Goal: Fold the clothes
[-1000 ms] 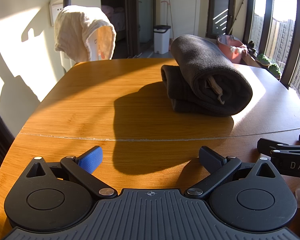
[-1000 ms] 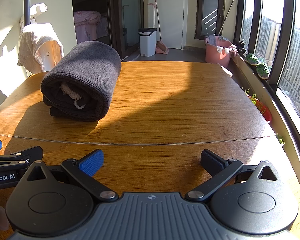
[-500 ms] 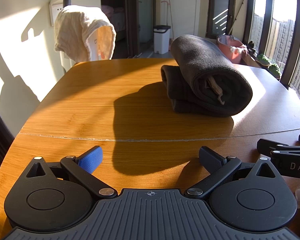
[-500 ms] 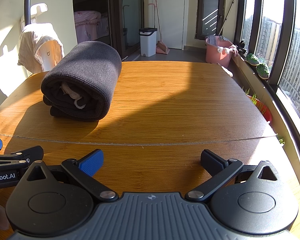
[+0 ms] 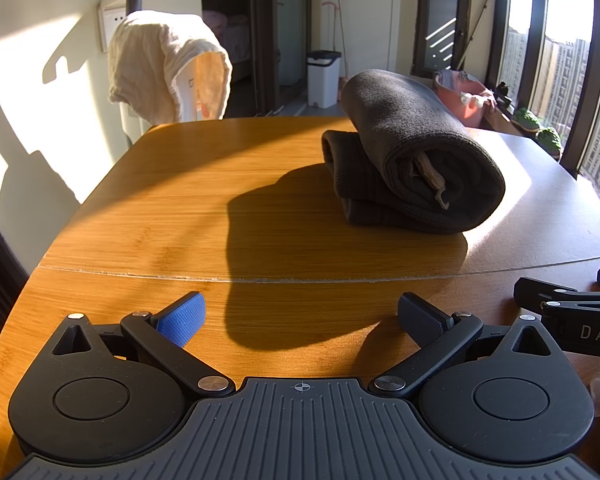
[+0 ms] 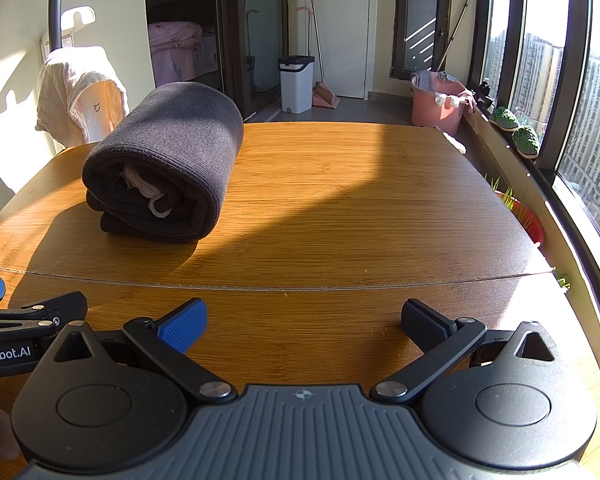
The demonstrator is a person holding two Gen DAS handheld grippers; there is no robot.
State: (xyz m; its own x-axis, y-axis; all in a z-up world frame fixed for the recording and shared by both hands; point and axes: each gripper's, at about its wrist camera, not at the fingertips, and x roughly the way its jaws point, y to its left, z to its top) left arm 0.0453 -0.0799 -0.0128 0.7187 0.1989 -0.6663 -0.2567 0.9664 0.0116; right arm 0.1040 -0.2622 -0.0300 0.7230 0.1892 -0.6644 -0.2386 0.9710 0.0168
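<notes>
A dark grey garment [image 5: 412, 164] lies folded into a thick bundle on the wooden table [image 5: 180, 208], with a pale drawstring showing in its open end. In the right wrist view the same garment [image 6: 168, 164] sits at the left on the table [image 6: 360, 208]. My left gripper [image 5: 300, 318] rests open near the table's front edge, well short of the garment, nothing between its fingers. My right gripper [image 6: 304, 320] is open too, empty, beside the left one and to the right of the bundle.
A cream cloth [image 5: 164, 68] hangs over a white appliance behind the table's far left corner. A white bin [image 6: 296, 82], a pink tub [image 6: 436, 102] and plants on the window sill [image 6: 516, 130] stand beyond the table. A seam [image 5: 260, 278] crosses the tabletop.
</notes>
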